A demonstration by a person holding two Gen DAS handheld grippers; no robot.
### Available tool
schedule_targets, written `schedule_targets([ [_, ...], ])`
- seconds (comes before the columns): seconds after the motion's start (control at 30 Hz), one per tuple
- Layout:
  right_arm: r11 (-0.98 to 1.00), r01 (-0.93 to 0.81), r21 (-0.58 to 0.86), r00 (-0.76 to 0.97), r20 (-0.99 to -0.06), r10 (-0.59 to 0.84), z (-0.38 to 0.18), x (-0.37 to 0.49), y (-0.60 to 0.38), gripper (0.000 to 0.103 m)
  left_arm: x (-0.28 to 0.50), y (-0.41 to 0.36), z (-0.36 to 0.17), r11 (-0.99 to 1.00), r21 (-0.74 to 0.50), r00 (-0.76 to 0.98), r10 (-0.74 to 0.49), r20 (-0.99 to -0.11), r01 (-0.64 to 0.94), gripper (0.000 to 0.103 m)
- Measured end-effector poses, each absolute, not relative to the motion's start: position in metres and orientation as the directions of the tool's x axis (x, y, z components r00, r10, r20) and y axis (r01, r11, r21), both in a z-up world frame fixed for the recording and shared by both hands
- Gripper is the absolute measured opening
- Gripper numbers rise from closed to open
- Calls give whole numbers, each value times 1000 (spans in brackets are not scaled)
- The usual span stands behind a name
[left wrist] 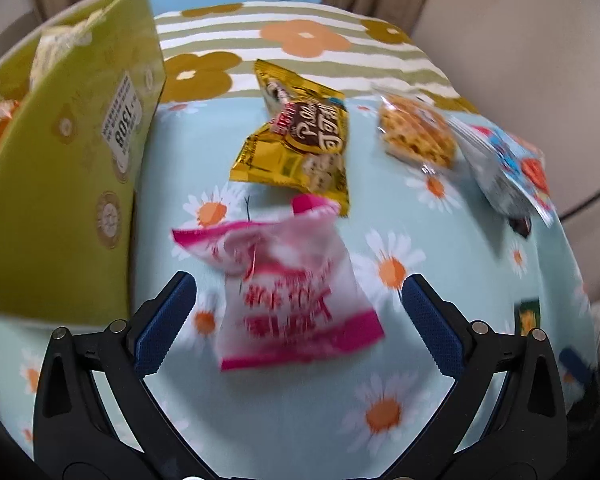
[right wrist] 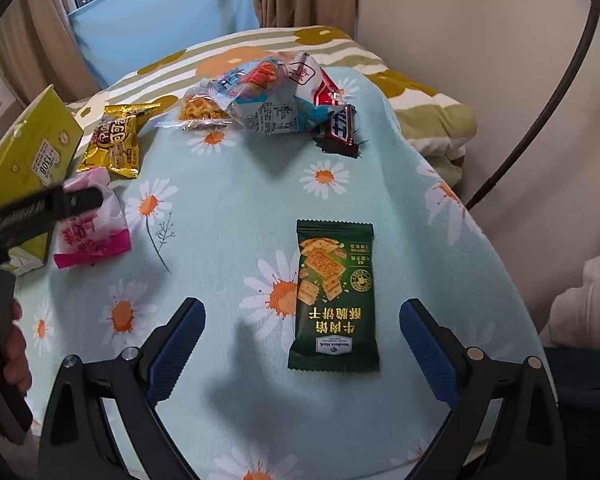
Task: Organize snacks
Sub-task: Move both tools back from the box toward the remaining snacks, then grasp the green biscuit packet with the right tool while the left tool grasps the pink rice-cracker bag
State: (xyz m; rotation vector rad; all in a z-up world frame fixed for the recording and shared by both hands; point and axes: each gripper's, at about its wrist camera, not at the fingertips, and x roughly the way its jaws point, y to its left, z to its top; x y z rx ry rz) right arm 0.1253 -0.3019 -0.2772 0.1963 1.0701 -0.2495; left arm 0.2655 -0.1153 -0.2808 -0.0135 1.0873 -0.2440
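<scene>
A pink and white snack packet (left wrist: 288,284) lies on the daisy cloth, between the wide-apart fingers of my open left gripper (left wrist: 298,292), untouched by either pad. Behind it lies a gold packet (left wrist: 300,148), with a waffle snack (left wrist: 416,132) and a blue-white bag (left wrist: 508,172) to the right. A green box (left wrist: 68,168) stands at left with packets inside. In the right wrist view my right gripper (right wrist: 302,320) is open above a dark green cracker packet (right wrist: 334,300). The pink packet (right wrist: 90,224) lies at left under the left gripper's finger (right wrist: 52,204).
A pile at the back holds the waffle snack (right wrist: 198,110), the blue-white bag (right wrist: 272,96) and a dark chocolate bar (right wrist: 340,128). The green box (right wrist: 28,152) stands at the left edge. A striped flower quilt (right wrist: 420,100) lies behind. A hand (right wrist: 14,352) holds the left gripper.
</scene>
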Motion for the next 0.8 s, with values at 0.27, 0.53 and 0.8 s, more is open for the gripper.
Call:
schedule_targets([
  [0.27, 949, 315, 29, 438, -891, -118, -288, 136, -303, 97, 282, -123, -310, 982, -108, 382, -161, -910, 156, 96],
  [0.53, 939, 342, 40, 441, -889, -123, -293, 142, -307, 89, 294, -134, -311, 975, -30, 370, -112, -922, 221, 81],
  [0.8, 928, 372, 27, 450, -879, -155, -292, 142, -313, 83, 291, -128, -305, 965, -35, 360, -130, -924, 259, 62],
])
